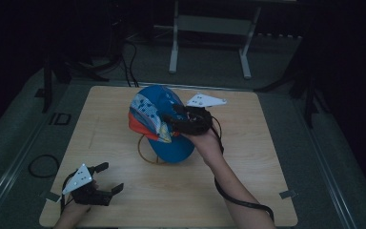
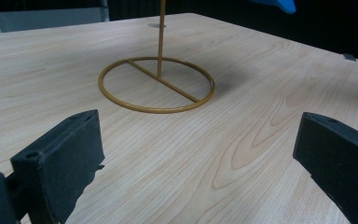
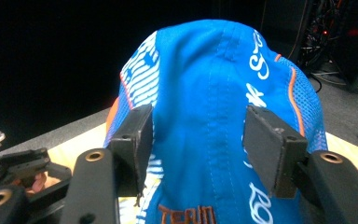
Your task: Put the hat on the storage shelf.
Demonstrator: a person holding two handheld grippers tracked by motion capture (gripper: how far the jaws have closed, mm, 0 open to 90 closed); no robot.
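Black jaws of my right gripper (image 3: 198,149) clamp the one blue cap with white and orange print (image 3: 214,93), held above the middle of the light wooden bench (image 1: 248,191). From above, I see the cap's orange brim; my right gripper view reads "TEAM" on its crown. My left gripper (image 2: 198,158) rests at the bench's near-left corner, jaws wide apart, facing one thin brass ring-based stand (image 2: 157,84).

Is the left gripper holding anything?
No, the left gripper has its fingers spread wide over bare table, short of the wire stand.
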